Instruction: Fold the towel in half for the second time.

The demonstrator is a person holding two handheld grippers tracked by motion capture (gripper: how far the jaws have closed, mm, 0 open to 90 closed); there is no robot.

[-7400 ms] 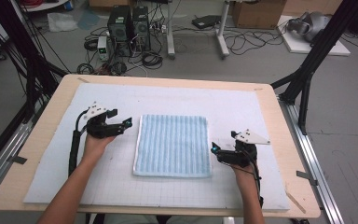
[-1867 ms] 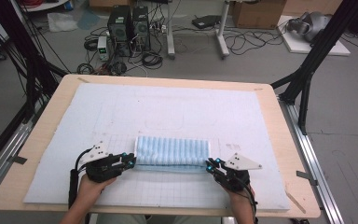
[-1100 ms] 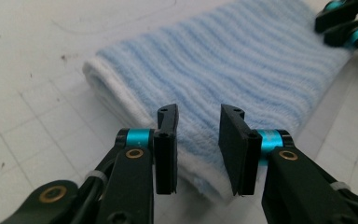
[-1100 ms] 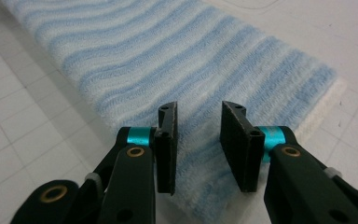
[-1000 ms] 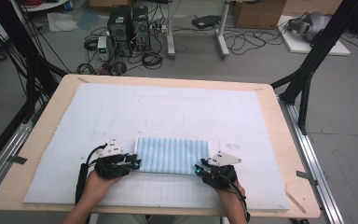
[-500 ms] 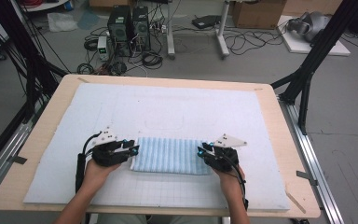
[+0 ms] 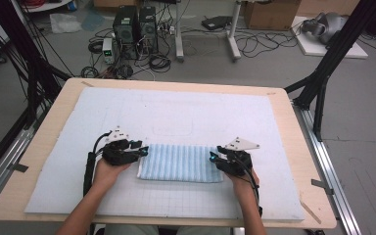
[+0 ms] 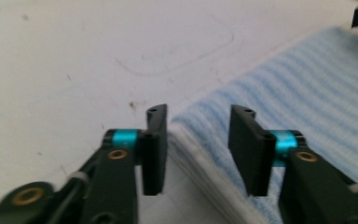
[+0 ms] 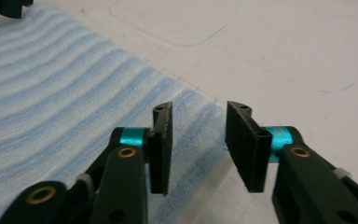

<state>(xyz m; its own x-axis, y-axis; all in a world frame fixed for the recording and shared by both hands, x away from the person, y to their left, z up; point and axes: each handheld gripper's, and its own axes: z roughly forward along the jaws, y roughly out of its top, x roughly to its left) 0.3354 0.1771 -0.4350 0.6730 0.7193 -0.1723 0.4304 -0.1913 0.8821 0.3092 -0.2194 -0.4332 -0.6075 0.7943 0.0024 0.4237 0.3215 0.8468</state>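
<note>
Since 7.4 s back: towel [image 7: 180,163] folded from a square into a narrow band, shifted toward the near edge of the white mat [image 7: 176,112]. Left gripper [image 7: 143,149] at its left end, right gripper [image 7: 212,157] at its right end. Jaws of both just opened, apart, straddling towel corners, pads not pressing.

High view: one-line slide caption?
Both grippers, left and right, open at the ends of a folded blue towel on the mat.

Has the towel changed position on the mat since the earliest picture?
Yes. The towel, earlier square mid-mat, is now a folded narrower strip lying nearer the table's front edge.
</note>
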